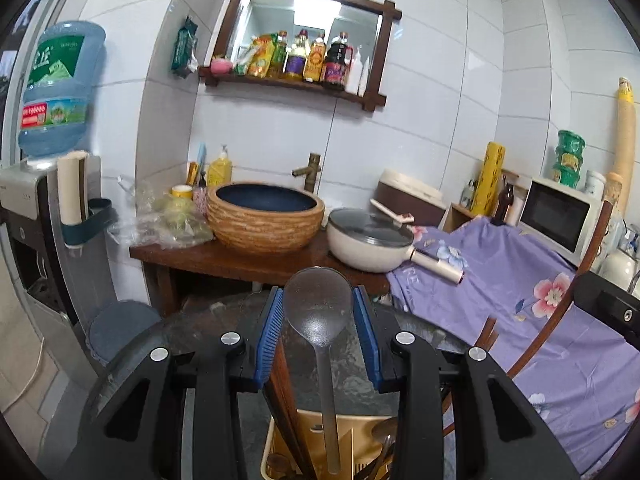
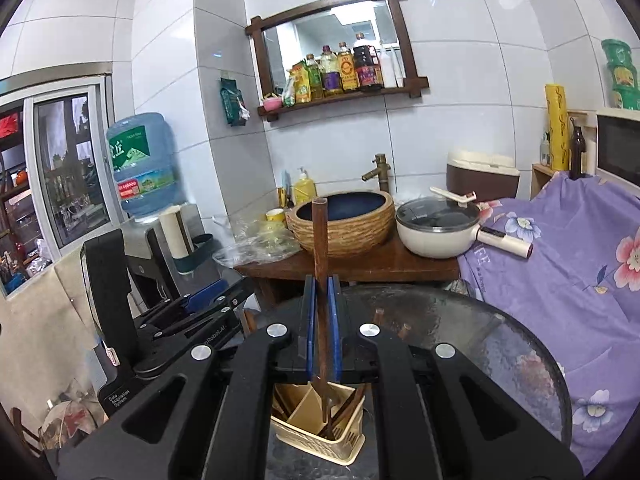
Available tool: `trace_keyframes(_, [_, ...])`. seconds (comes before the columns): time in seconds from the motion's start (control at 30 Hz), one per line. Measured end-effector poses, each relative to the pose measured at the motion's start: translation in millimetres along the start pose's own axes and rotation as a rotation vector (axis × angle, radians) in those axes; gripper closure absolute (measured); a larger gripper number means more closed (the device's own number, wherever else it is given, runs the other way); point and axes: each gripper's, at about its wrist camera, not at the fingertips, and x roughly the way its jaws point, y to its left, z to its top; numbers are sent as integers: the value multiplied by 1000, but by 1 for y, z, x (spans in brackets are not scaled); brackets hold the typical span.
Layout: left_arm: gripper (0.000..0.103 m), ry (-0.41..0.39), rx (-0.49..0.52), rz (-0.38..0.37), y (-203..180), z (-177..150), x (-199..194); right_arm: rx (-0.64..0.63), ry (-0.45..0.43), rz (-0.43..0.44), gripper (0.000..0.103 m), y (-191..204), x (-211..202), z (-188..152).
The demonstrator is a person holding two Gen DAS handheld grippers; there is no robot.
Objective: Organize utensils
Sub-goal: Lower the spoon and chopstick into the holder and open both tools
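**Spoon and chopsticks gripped above the utensil holder**

The left gripper (image 1: 318, 320) clamps the bowl of a translucent grey spoon (image 1: 320, 312) between its blue pads (image 1: 269, 334); the spoon's handle hangs down into the beige utensil holder (image 1: 352, 440) on the glass table (image 1: 348, 380). The right gripper (image 2: 322, 320) has its jaws pressed together on brown wooden chopsticks (image 2: 320, 236), which stand upright between the pads, tops rising past the fingertips, lower ends reaching into the holder's compartments below.
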Motion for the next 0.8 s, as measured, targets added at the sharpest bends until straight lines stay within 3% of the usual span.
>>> trace_keyframes(0.4, [68,65,65,13,0,-53,19,-45,55,-38,96,-3,33,-63])
trace_keyframes(0.73, [67,108,127,-2,-4,-76,21,-23,95,-46,96,-13,46,-90])
trace_keyframes(0.8, [58,113,130,-10,-5,-76,20,-7,97,-36,96,-16,45,-90])
